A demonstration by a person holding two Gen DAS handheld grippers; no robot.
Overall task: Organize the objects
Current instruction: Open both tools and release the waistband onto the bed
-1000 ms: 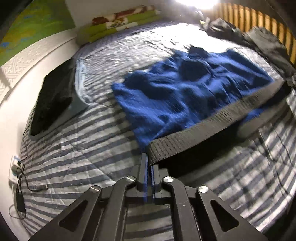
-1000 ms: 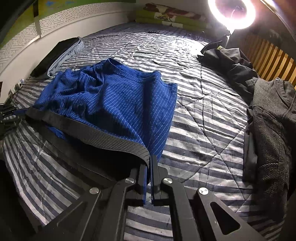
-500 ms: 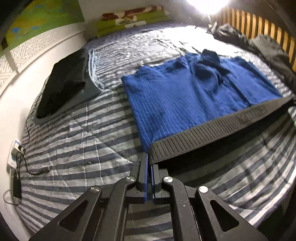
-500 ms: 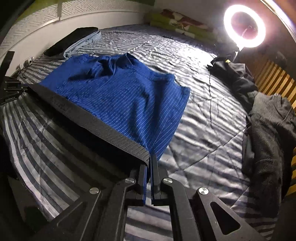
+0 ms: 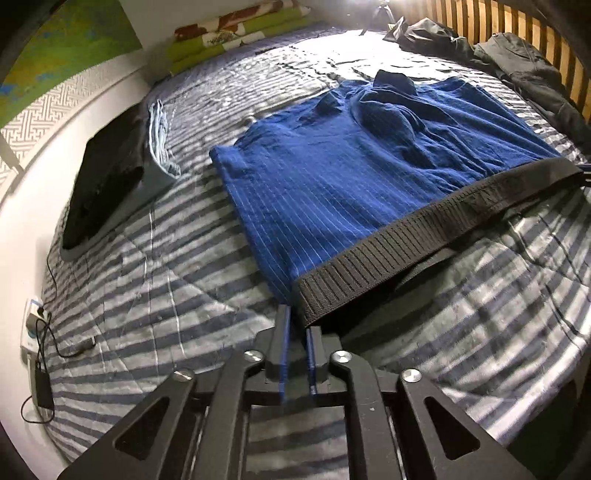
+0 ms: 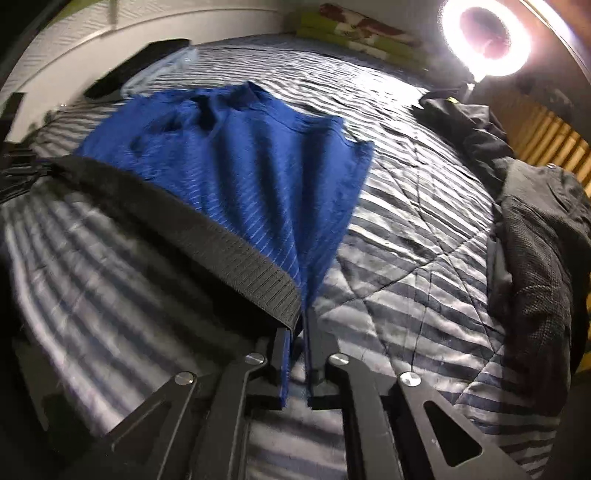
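Blue pinstriped shorts point(image 5: 343, 166) with a black ribbed waistband point(image 5: 424, 236) lie spread flat on the striped bedspread point(image 5: 155, 295); they also show in the right wrist view point(image 6: 251, 158). My left gripper point(image 5: 296, 325) has its jaws slightly apart, with the waistband's left corner just at the right fingertip. My right gripper point(image 6: 297, 332) has its jaws slightly apart, with the waistband's right corner point(image 6: 284, 299) between the tips. Whether either one still pinches the band is unclear.
A folded black garment on a light blue one point(image 5: 110, 177) lies at the left by the wall. Dark clothes point(image 6: 535, 229) are piled at the right by wooden slats. A ring light point(image 6: 485, 33) glares beyond. Chargers and cables point(image 5: 37, 354) lie at the bed's left edge.
The shorts were pulled taut and laid flat on the bed. Both grippers' jaws have parted from fully shut to a narrow gap at the waistband corners.
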